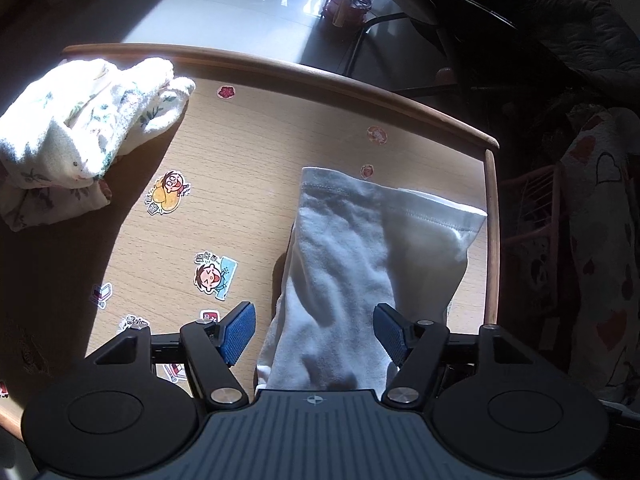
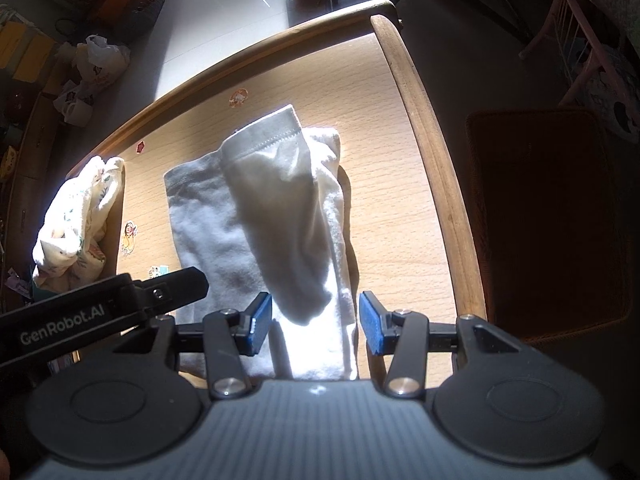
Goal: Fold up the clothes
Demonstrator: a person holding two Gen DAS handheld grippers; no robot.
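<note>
both tools (image 1: 315,330) (image 2: 315,322) tilt steeply down (jaws apart) over white garment (image 1: 360,256).

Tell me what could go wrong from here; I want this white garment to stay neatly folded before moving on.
1. The left gripper is open with the white garment between its pads; lifting away carelessly could drag the fold open.
2. The garment's far end lies near the table's raised right rim, so a nudge might bunch it there.
3. The right gripper is open too, astride the cloth, and could snag the upper layer.
</note>
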